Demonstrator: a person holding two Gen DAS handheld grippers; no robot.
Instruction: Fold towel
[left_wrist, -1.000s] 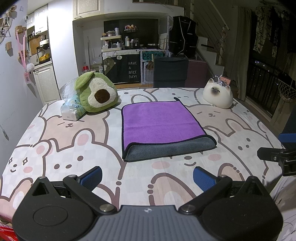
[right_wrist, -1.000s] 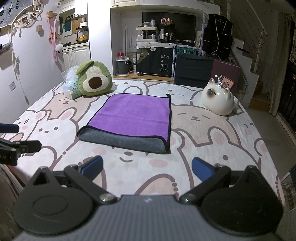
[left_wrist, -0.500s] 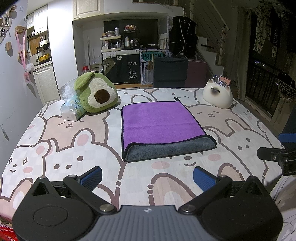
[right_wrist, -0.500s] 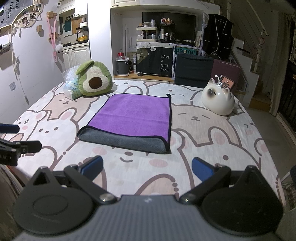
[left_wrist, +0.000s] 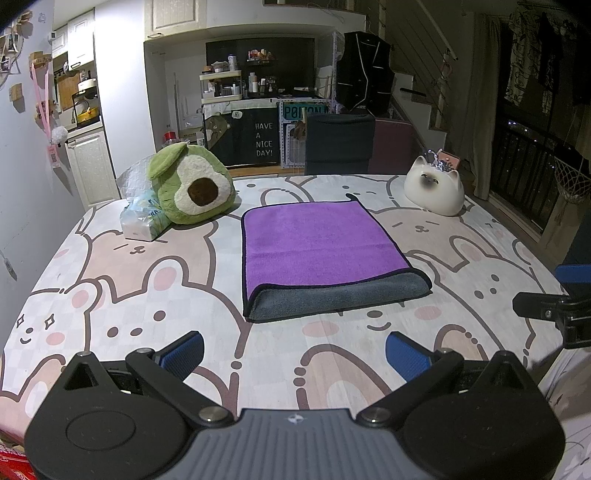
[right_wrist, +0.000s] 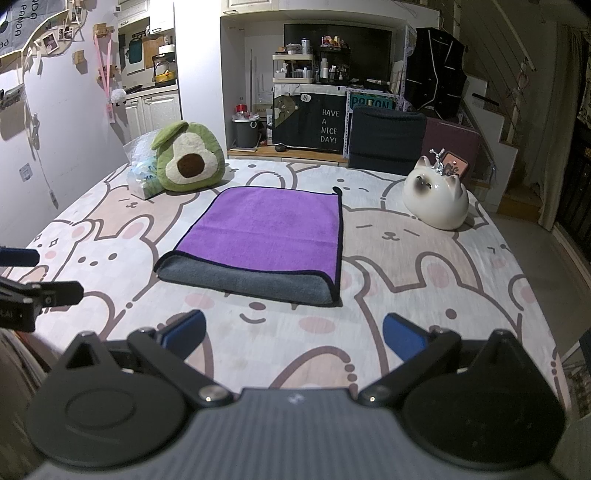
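Purple towel (left_wrist: 325, 254) lies folded in half, grey underside showing along its near fold, on the bunny-print table (left_wrist: 155, 280). My left gripper (left_wrist: 294, 354) and right gripper (right_wrist: 293, 334) hover spread wide, holding nothing, near the table's front edge.

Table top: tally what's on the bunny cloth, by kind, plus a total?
Folded purple and grey towel: 1
Green avocado plush toy: 1
White ceramic cat figure: 1
Clear plastic tissue pack: 1
Total: 4
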